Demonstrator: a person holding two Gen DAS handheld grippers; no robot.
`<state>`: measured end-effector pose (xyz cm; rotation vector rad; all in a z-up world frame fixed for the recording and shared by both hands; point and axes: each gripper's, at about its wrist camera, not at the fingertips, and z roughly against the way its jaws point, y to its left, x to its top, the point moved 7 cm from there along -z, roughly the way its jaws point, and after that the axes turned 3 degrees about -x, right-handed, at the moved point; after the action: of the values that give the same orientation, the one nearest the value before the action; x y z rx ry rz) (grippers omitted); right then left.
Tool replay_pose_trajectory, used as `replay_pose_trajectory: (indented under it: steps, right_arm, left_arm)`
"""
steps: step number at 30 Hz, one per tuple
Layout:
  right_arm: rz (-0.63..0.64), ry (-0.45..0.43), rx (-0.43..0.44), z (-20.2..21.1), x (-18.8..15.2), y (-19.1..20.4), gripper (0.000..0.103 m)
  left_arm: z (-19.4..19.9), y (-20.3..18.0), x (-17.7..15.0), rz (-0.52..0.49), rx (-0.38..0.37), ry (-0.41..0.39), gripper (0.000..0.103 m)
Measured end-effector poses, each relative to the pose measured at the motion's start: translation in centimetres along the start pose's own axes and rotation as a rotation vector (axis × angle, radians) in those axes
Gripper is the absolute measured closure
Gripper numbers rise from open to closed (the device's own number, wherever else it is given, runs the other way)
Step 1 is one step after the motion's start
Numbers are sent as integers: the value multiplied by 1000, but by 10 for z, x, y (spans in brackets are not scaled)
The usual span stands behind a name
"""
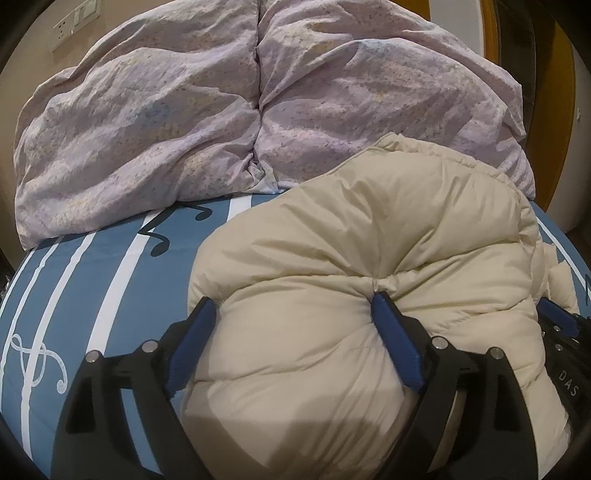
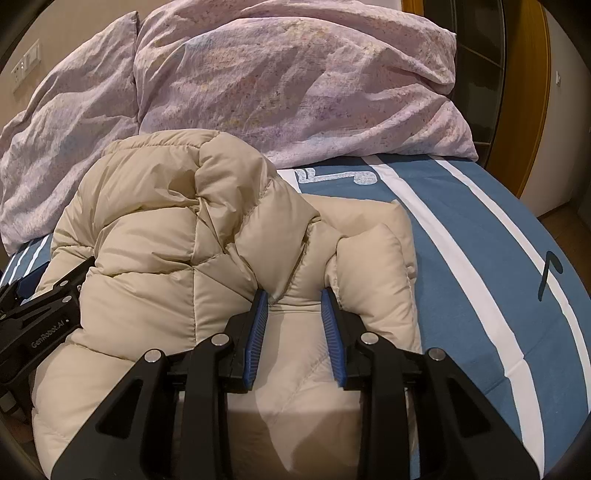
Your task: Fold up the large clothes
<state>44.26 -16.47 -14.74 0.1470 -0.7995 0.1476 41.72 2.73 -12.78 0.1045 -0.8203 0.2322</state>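
- Cream down jacket (image 1: 369, 266) is lying bunched on the bed (image 1: 92, 295), which is wearing a blue sheet with white stripes and music notes.
- Lilac duvet (image 1: 184, 129) is sitting heaped at 12 o'clock of the jacket, touching its far edge.
- Left tongs (image 1: 291, 310) are standing wide apart, straddling a puffed fold at the jacket's 9 o'clock side; right pad is pressing a dimple into the fabric, left pad is lying beside the edge, nothing clamped.
- Right tongs (image 2: 293, 299) are standing narrowly apart at the jacket's 3 o'clock side, pinching a quilted fold between both blue pads.
- Wall sockets (image 1: 75, 20) are showing at 11 o'clock.
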Motion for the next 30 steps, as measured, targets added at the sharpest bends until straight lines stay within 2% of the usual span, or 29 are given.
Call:
replay_pose_trajectory:
  steps: [7,30]
  right_arm:
    - [1,-1,1,0,0,0,71]
    - [-1,-2,8,-1,0,0,71]
  left_arm:
    - [0,-1,0,-13,30,1,14]
    - [-1,-1,0,-13,35,3,13]
